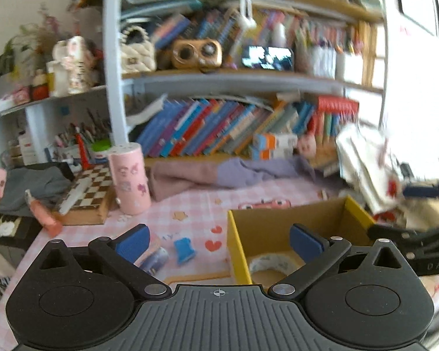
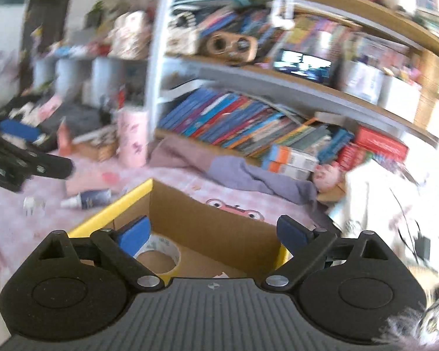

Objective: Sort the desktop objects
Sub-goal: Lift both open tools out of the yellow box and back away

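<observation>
Both grippers (image 1: 218, 241) (image 2: 213, 234) gape empty above the tape roll (image 2: 164, 251) in the box (image 2: 213, 231).

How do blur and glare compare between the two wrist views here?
Left wrist: shelf books slightly smeared, window side at right blown out; the cardboard box and left gripper read clearly. Right wrist: heavier motion blur, worst at left edge; right side washed out; right gripper and tape roll sharp.

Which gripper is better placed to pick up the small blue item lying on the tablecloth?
Left. The small blue item lies just ahead of the open left gripper; the right gripper hangs over the cardboard box.
</observation>
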The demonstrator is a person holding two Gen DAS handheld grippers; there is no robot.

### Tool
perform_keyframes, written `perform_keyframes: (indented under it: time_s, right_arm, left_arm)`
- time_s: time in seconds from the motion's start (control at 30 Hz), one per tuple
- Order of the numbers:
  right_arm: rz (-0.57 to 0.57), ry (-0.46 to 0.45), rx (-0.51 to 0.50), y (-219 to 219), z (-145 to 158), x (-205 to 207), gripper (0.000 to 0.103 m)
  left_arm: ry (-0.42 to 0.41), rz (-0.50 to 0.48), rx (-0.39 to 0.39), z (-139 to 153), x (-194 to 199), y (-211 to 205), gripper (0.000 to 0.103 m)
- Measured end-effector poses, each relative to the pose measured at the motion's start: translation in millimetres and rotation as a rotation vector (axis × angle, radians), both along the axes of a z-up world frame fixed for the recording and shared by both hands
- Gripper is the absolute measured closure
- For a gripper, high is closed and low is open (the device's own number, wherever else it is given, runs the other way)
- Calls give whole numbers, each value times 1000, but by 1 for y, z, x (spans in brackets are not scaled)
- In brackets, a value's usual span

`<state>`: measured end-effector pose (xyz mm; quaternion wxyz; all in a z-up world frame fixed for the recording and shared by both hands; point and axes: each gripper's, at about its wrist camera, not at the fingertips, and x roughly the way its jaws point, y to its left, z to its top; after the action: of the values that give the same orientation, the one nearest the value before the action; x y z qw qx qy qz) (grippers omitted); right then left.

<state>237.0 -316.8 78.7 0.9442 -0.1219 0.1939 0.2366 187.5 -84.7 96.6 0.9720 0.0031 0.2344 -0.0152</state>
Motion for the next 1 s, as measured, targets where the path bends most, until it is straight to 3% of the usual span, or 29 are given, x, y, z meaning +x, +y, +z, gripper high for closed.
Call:
perform_keyframes:
  time_s: [0.53,0.7,1.0]
  right_arm:
    - [-455,-25,116,9,-24,-81,9]
    - [-509,-5,123,28,-31,-109,9]
    - [-501,70,109,74,-47,-160,9]
  left_arm:
    - [6,63,-42,-21,-57,57,0]
    - [23,67,-35,-29,-83,76,0]
    - [67,64,-27,-48,-122,104,0]
